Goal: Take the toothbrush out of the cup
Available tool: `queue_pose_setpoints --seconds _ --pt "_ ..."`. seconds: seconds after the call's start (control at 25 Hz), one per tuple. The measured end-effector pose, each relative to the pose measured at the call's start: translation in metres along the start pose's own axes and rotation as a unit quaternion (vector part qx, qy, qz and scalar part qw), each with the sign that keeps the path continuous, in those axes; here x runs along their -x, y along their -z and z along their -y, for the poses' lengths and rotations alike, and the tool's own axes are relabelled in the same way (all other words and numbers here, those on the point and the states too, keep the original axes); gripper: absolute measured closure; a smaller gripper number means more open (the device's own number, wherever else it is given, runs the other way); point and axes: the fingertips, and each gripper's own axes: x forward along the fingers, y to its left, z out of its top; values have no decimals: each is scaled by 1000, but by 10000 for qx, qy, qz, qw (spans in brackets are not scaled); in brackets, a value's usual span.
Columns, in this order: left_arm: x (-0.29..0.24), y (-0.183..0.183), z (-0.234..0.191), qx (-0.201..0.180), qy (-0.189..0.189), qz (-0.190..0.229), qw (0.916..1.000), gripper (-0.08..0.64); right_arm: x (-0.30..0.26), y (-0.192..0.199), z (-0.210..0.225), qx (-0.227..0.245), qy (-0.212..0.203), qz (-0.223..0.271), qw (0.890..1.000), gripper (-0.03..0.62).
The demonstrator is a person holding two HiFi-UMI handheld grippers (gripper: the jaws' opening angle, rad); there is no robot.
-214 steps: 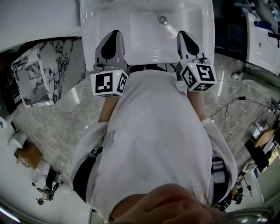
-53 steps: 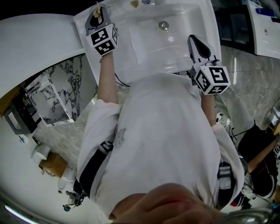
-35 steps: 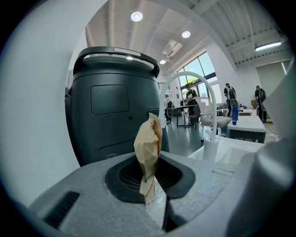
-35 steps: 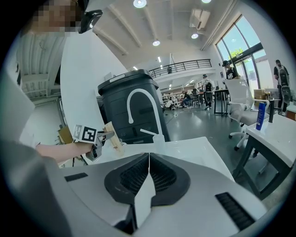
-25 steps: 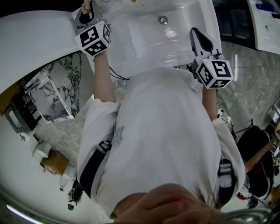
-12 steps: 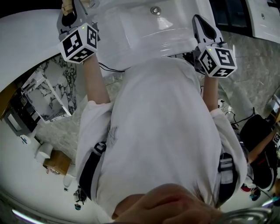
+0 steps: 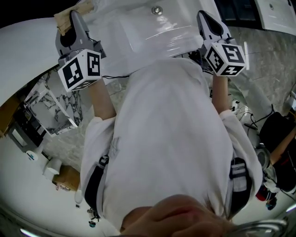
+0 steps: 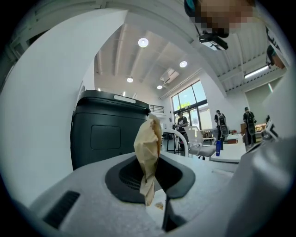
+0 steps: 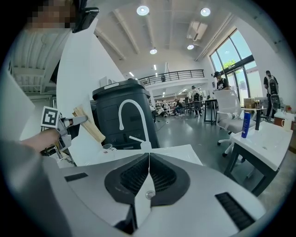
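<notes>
White sink (image 7: 152,28) top centre, head view | left gripper (image 7: 70,22) upper left at the sink's corner, jaws clamped on toothbrush (image 8: 148,143) | right gripper (image 7: 206,18) upper right over sink rim, jaws together, empty | tan toothbrush sticks up from left jaws, out of the cup (image 9: 107,147) | cup left of centre, right gripper view, near faucet (image 9: 132,101) base

Below us we see a white sink (image 7: 152,34) with a round drain (image 7: 157,9), and grey marbled floor (image 7: 268,69) beside it. Behind its curved white tap (image 9: 121,118) stands a dark boxy unit (image 8: 99,139). Further right, a white office chair (image 9: 230,115) sits near a white surface (image 9: 270,148) carrying a blue bottle (image 9: 245,125). We also make out round ceiling lights (image 9: 143,10) and people (image 9: 221,83) standing by tall windows (image 9: 236,65).
</notes>
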Motion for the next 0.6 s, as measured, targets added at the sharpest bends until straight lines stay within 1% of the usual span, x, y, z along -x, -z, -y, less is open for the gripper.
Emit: queue_pose_setpoints --seconds 0.12,0.36,0.6 --pt "15 -6 13 69 101 47 9999 508 6 -1 3 2 43 38 10000 577" --pt "37 -18 17 144 117 137 9997 508 11 -4 1 54 72 40 10000 577" --pt "66 -10 17 142 82 67 9998 508 14 -2 -4 33 58 89 9999 577"
